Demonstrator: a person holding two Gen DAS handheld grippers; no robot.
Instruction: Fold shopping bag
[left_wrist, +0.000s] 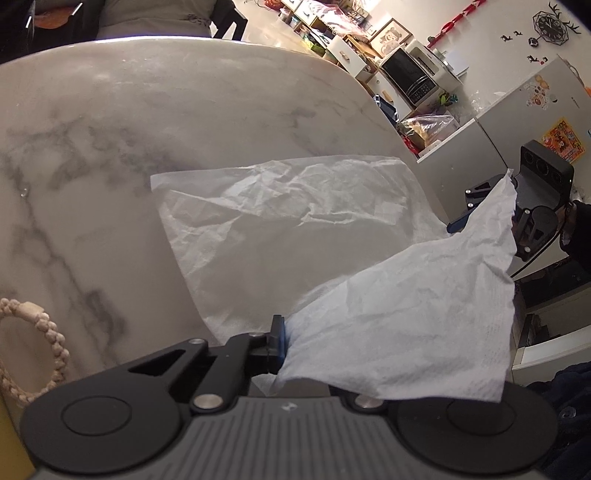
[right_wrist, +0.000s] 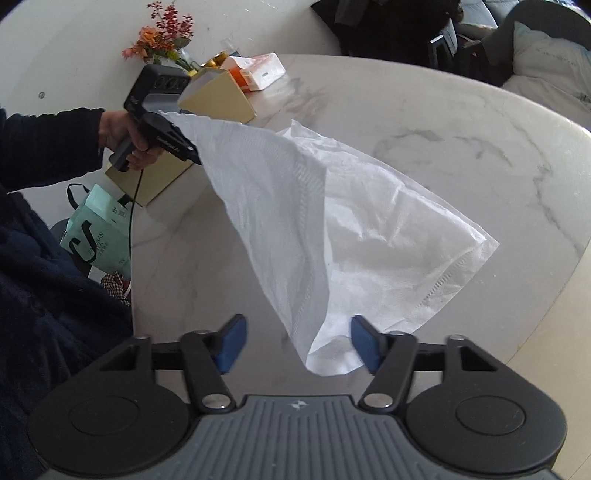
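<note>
White non-woven fabric, thin and crumpled: the bag (right_wrist: 369, 221) looks light, limp and easy to crease. Its far part lies on the marble table (left_wrist: 110, 147); its near edge is lifted. The left gripper (left_wrist: 284, 343) is clenched on one corner. The right gripper (right_wrist: 295, 343) is spread wide, the other corner hanging loose between its pads. Corners and seamed edges seem the best holds.
</note>
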